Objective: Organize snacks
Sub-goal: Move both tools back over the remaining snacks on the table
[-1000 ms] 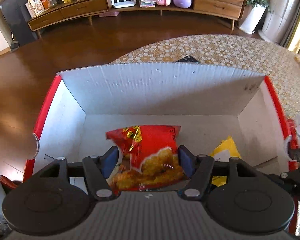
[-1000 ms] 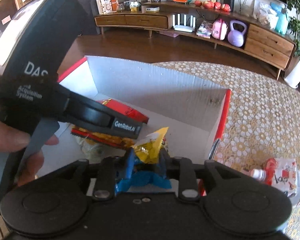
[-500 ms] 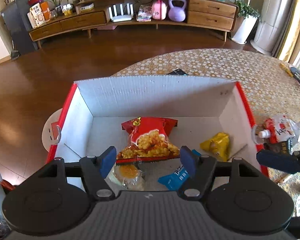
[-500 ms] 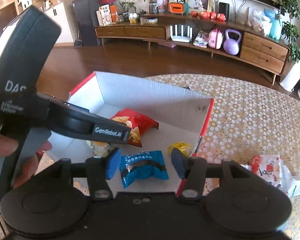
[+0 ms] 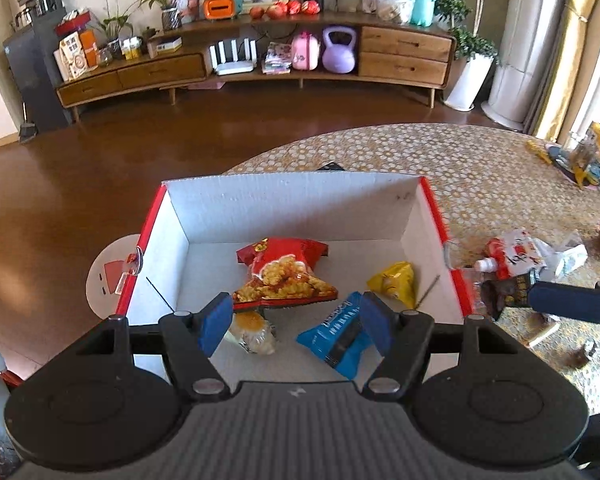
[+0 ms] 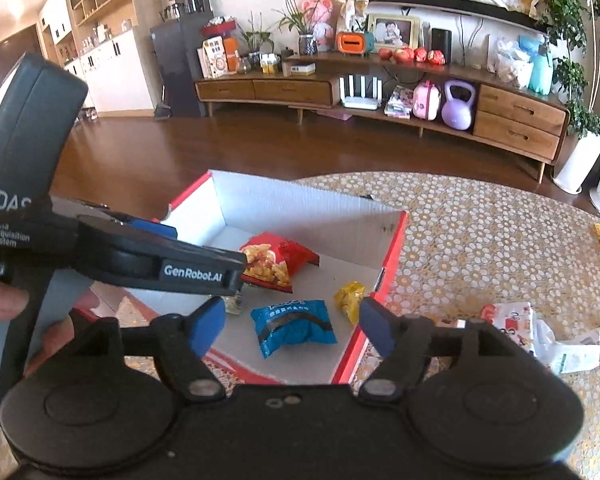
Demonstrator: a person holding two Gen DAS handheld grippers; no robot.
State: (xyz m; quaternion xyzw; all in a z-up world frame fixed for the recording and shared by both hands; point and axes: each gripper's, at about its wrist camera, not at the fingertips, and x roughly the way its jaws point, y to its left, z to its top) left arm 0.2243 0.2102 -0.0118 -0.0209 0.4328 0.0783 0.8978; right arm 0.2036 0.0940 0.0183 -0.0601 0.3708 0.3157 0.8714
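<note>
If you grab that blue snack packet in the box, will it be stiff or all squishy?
Probably squishy: the blue packet looks puffy and creased, so it would likely crumple where it is pinched. It seems light, just a small wrapper lying flat on the floor of the box. The shiny film might be a bit slippery, so it could slide if pushed.

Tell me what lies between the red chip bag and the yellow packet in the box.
Nothing: bare white box floor separates the red chip bag from the yellow packet, shown in both wrist views. The blue packet lies nearer the camera.
</note>
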